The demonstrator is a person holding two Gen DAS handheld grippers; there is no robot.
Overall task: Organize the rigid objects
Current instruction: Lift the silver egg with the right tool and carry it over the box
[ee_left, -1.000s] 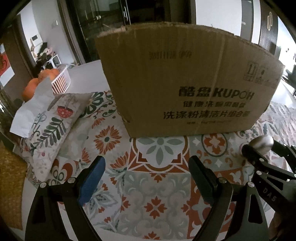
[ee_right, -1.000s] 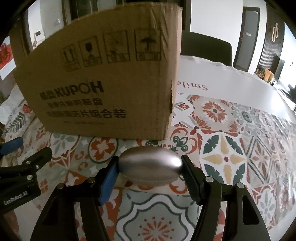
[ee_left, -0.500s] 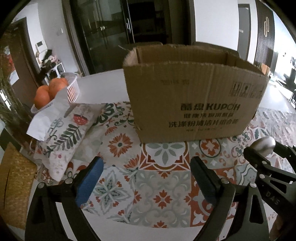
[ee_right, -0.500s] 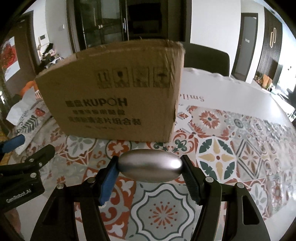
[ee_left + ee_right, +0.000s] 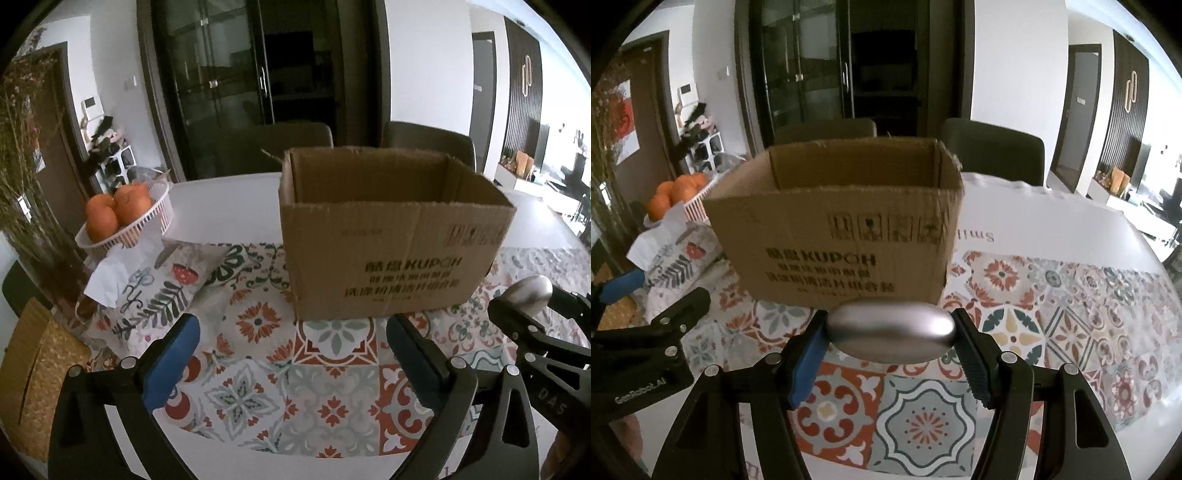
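Right wrist view: the right gripper (image 5: 891, 334) clamps the oval metal object (image 5: 891, 330) and has risen, so the cardboard box (image 5: 842, 240) at twelve o'clock now shows its open top, ready for a drop. Left gripper (image 5: 293, 349) hangs spread wide, holding nothing.

The right gripper (image 5: 889, 334) clamps a smooth metal oval (image 5: 891, 330) between its fingers, raised off the table. The left gripper (image 5: 293, 347) hangs alongside, jaws spread wide, holding nothing.
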